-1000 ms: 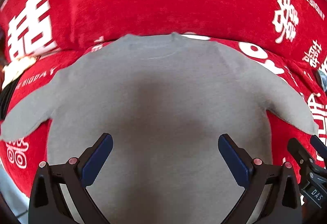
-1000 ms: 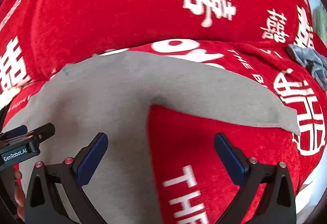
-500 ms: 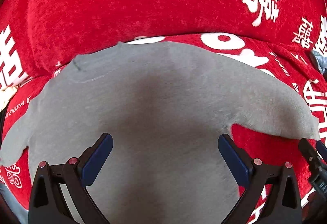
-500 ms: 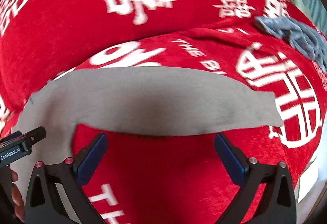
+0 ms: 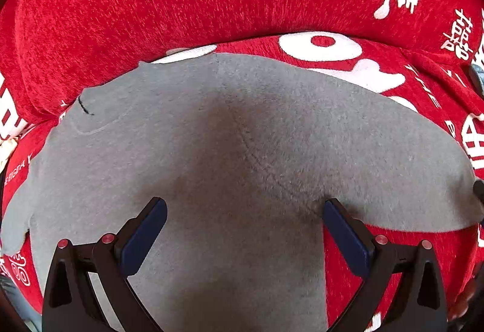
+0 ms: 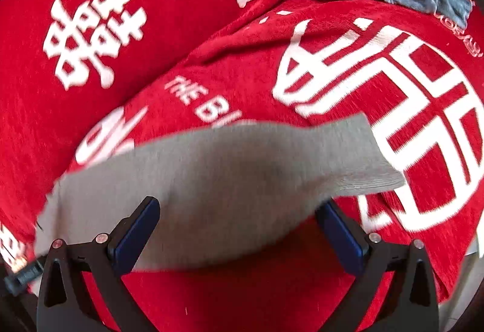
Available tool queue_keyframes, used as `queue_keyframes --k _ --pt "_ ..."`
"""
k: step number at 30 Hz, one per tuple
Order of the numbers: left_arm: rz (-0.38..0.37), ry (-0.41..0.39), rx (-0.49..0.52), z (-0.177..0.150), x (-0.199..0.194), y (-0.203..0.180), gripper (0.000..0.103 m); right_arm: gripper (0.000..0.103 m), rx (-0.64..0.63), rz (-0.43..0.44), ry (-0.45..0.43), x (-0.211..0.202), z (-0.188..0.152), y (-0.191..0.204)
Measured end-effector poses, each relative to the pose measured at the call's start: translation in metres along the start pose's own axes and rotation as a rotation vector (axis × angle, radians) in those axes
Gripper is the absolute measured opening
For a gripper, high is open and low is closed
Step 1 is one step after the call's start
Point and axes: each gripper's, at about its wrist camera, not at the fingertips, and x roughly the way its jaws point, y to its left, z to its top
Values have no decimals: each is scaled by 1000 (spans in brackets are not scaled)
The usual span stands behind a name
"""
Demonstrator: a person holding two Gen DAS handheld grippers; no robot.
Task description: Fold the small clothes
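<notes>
The left gripper [image 5: 245, 238], a black-framed two-finger tool with dark blue pads [image 5: 145, 236], has its jaws spread wide apart, with nothing clamped between them. Red rivets dot the top of each black finger arm. The right gripper [image 6: 236, 236], of the same black frame and dark blue pads [image 6: 134, 236], also stands with its jaws spread wide, gripping nothing. In the left wrist view a small black part of the other tool pokes in at the right edge, and a sliver of a hand [image 5: 461, 300] shows at the lower right corner. In the right wrist view a black part of the other tool shows at the lower left edge
</notes>
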Motion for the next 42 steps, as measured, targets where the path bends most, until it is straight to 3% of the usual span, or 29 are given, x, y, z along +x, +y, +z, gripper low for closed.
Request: queue_keyframes --k 2,5,7,8,10,15,20,25,32,36,42 --pt "-8 7 -17 4 4 1 103 102 36 36 -19 5 9 -6" --pt "-16 12 -46 11 9 5 103 82 50 44 -24 13 20 -11" --pt "-16 17 -62 15 13 8 103 40 41 75 -19 16 27 -14" --pt "-15 23 -70 17 16 9 103 32 42 84 -14 17 28 -17" --pt "-18 28 -79 21 20 12 103 6 45 74 -35 14 29 -21" --pt "-24 31 -120 29 28 26 103 5 47 154 -148 -20 31 -25" --pt "-25 46 -145 40 38 31 103 5 -88 40 -187 -29 33 0" --pt "-11 31 -100 42 36 13 103 5 -89 -4 -189 -29 38 5" --pt "-112 -25 -75 -9 7 24 103 5 -142 -81 -178 -35 34 20" --pt "-197 -11 -118 -26 -12 47 103 5 -225 -84 -221 -60 34 65" --pt "-212 -58 -265 -52 -34 127 103 5 -439 -5 -320 -111 10 196"
